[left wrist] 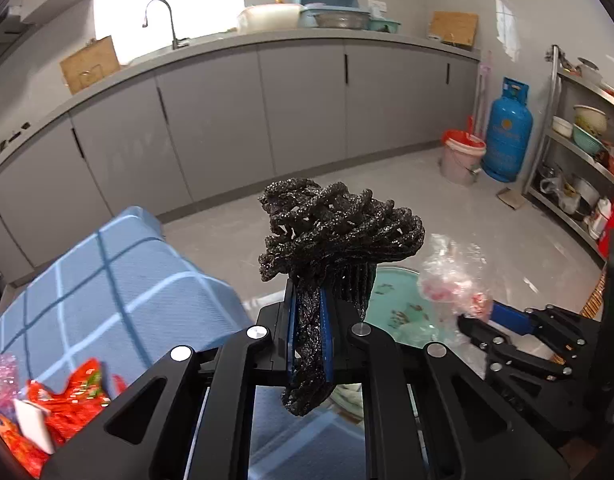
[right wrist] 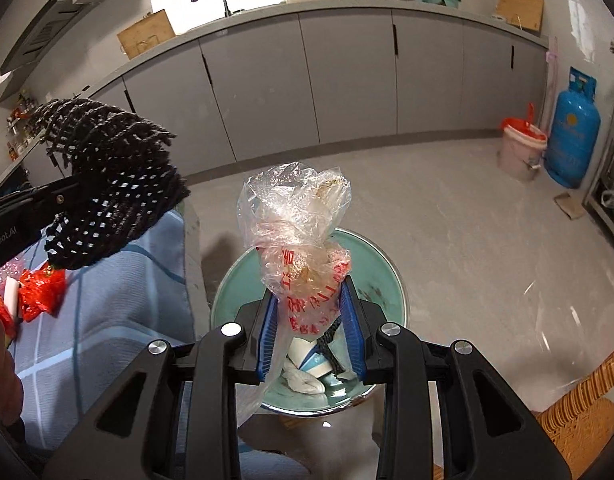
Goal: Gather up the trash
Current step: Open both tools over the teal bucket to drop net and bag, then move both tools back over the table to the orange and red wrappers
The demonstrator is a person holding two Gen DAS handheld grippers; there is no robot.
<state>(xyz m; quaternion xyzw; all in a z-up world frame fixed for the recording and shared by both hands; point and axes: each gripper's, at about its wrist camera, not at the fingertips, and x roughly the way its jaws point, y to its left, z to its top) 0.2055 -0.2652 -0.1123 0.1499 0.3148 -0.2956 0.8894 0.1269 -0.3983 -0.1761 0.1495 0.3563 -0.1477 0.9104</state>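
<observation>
My left gripper (left wrist: 309, 304) is shut on a black foam net (left wrist: 331, 236) and holds it up above the table edge; the net also shows in the right wrist view (right wrist: 107, 184). My right gripper (right wrist: 309, 300) is shut on a clear plastic bag with red print (right wrist: 303, 236), held over a green basin (right wrist: 379, 264) on the floor that holds other trash. The bag (left wrist: 451, 276) and basin (left wrist: 399, 300) also show in the left wrist view. Red wrappers (left wrist: 71, 400) lie on the blue checked tablecloth (left wrist: 107, 280).
Grey kitchen cabinets (left wrist: 267, 112) run along the back wall. A blue gas cylinder (left wrist: 507, 132) and a pink bucket (left wrist: 461, 160) stand at the right, beside a metal shelf rack (left wrist: 579, 152). A wicker chair (right wrist: 579, 408) is at lower right.
</observation>
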